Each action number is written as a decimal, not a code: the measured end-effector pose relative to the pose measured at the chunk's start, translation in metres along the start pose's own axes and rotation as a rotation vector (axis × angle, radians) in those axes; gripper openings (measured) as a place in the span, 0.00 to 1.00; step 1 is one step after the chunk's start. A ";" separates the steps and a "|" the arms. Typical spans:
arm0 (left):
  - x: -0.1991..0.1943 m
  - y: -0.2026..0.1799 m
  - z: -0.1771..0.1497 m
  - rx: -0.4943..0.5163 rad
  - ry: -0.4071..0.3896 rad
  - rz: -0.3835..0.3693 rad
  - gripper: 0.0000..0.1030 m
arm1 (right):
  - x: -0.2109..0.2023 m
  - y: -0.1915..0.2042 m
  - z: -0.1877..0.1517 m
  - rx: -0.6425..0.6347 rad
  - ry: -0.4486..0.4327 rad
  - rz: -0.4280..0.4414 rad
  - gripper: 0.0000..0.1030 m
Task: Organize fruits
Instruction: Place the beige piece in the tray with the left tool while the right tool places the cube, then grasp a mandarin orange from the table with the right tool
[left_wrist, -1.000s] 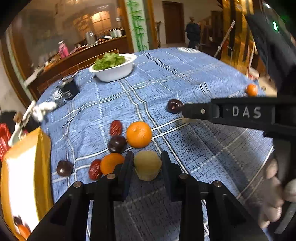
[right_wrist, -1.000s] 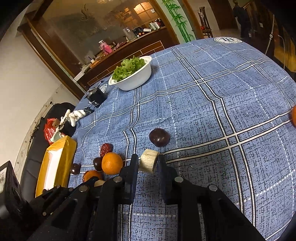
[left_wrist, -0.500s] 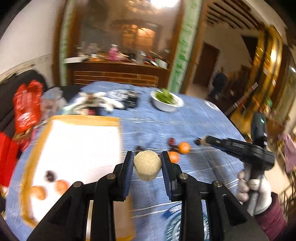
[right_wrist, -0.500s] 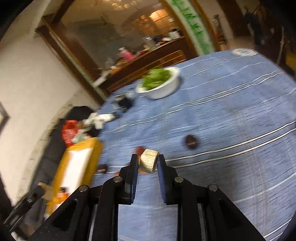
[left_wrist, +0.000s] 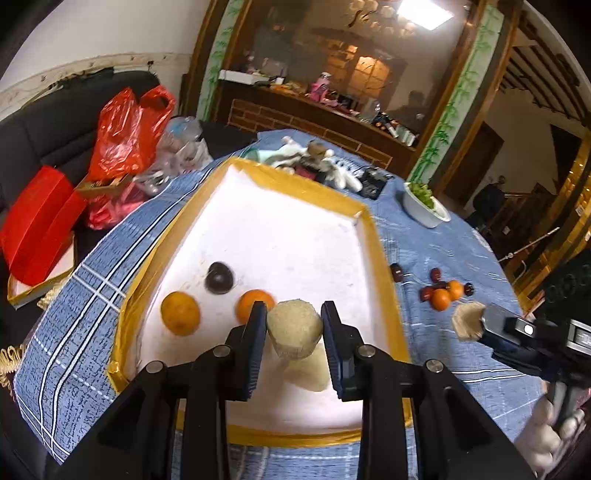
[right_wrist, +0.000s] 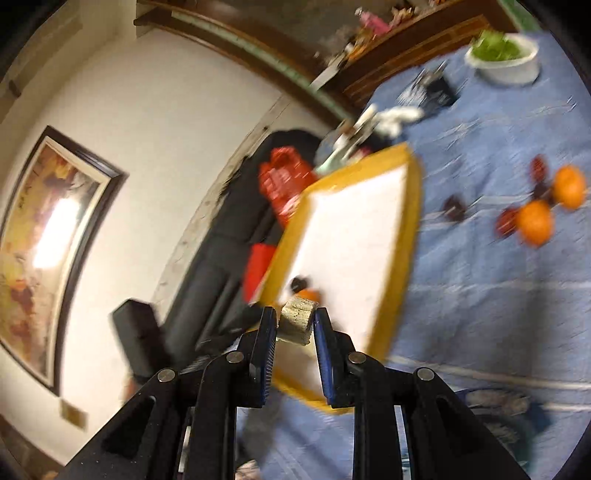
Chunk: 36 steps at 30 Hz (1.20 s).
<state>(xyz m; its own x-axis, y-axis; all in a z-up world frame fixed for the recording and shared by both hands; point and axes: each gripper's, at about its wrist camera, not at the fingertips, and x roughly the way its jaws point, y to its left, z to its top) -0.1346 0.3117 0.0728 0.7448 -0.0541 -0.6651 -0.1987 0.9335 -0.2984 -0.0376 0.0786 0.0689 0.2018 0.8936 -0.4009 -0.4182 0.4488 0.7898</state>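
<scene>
On a round table under a blue plaid cloth (left_wrist: 439, 332), in a dim wood-panelled room, the left gripper (left_wrist: 294, 334) clamps a pale cylindrical fruit chunk (left_wrist: 294, 328) above a yellow-rimmed white tray (left_wrist: 373, 236), while the right gripper (right_wrist: 295, 326) pinches a smaller pale chunk (right_wrist: 297, 325).

A blue cloth with white grid lines (left_wrist: 436, 332) covers the counter. The flat tray (left_wrist: 384, 280) is white inside with a yellow rim. On it lie two orange citrus fruits (left_wrist: 180, 313) and one dark purple plum (left_wrist: 219, 277). Both black tongs hold pale tan chunks.
</scene>
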 end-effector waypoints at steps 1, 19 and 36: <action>0.003 0.001 -0.001 -0.001 0.004 0.010 0.28 | 0.008 0.005 -0.002 -0.023 0.008 -0.035 0.23; 0.001 0.031 0.002 -0.107 0.031 0.069 0.62 | 0.073 0.039 -0.034 -0.343 0.082 -0.437 0.38; -0.019 -0.093 -0.025 0.132 0.125 -0.218 0.85 | -0.157 -0.061 -0.042 -0.032 -0.254 -0.707 0.51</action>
<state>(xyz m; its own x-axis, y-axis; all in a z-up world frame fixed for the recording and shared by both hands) -0.1467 0.2171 0.0961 0.6745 -0.2944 -0.6770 0.0484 0.9327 -0.3573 -0.0807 -0.0893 0.0644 0.6287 0.3686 -0.6847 -0.1379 0.9194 0.3683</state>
